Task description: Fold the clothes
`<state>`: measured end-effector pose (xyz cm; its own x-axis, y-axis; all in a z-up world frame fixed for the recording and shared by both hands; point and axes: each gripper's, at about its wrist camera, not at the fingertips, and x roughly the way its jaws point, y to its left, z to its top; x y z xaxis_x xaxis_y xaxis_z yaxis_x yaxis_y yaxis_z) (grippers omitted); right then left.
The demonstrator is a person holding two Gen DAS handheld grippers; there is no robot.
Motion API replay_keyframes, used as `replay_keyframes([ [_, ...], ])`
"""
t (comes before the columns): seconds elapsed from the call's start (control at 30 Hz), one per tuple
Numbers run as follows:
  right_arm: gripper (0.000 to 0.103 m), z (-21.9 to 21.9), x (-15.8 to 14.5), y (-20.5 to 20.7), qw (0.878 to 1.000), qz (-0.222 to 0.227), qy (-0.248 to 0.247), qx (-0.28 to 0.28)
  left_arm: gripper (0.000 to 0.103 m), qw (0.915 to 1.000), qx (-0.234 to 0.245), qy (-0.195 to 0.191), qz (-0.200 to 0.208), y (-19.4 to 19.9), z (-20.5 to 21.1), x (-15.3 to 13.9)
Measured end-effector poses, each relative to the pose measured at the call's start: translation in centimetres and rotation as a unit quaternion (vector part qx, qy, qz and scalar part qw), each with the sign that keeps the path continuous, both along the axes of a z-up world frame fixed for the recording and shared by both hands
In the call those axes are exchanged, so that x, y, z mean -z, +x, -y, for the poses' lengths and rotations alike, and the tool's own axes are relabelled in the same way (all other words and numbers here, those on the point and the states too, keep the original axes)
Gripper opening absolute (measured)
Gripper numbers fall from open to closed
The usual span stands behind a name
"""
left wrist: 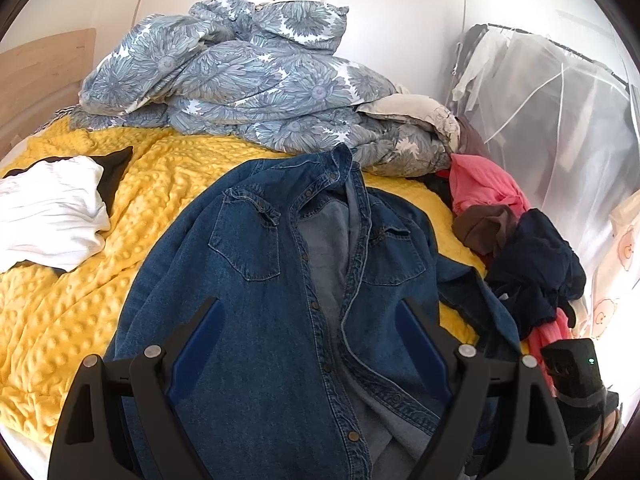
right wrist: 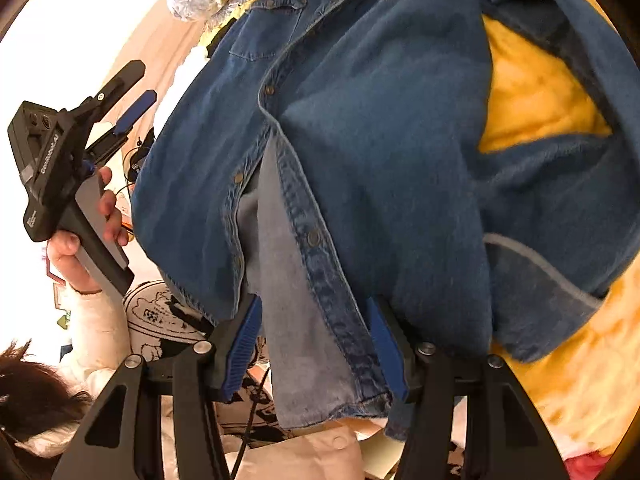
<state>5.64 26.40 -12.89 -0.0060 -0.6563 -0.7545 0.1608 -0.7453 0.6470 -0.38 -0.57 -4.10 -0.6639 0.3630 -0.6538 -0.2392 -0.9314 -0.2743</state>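
A dark blue denim shirt (left wrist: pixel 280 280) lies face up and unbuttoned on a yellow dimpled blanket (left wrist: pixel 120 208) on a bed, collar at the far end. My left gripper (left wrist: pixel 308 320) hovers over its lower front, open wide, with nothing pressed between the pads. In the right wrist view the shirt (right wrist: pixel 380 140) fills the frame. Its lower front edge with the button strip hangs between the fingers of my right gripper (right wrist: pixel 314 340). The jaws stand open, and the left pad (right wrist: pixel 244 340) is clear of the cloth. The left gripper (right wrist: pixel 142 80) shows there too, held in a hand (right wrist: pixel 76 256).
A crumpled grey floral duvet (left wrist: pixel 248 72) is heaped at the far end of the bed. A white garment (left wrist: pixel 48 216) lies at the left. Pink, brown and navy clothes (left wrist: pixel 520 240) are piled at the right edge. A plastic-covered clothes rack (left wrist: pixel 560 120) stands beyond.
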Motion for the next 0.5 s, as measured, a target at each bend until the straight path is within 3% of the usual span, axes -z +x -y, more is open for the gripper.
replay_keyframes([
  [0.03, 0.051, -0.2, -0.1, 0.4, 1.0, -0.001, -0.004, -0.002, 0.088, 1.0, -0.001, 0.001, 0.001, 0.0, 0.1, 0.0],
  [0.2, 0.006, 0.7, -0.5, 1.7, 0.999, -0.016, 0.012, -0.026, 0.088, 1.0, -0.009, 0.002, -0.001, 0.1, 0.5, 0.0],
  [0.33, 0.004, 1.6, -1.0, 2.2, 0.998, -0.034, 0.011, -0.047, 0.088, 0.9999, -0.012, 0.002, -0.004, 0.3, 0.7, -0.1],
  [0.5, 0.004, 5.8, -1.9, 2.8, 0.993, -0.055, -0.007, -0.101, 0.088, 0.9998, -0.017, 0.003, -0.006, 0.4, 1.0, -0.3],
])
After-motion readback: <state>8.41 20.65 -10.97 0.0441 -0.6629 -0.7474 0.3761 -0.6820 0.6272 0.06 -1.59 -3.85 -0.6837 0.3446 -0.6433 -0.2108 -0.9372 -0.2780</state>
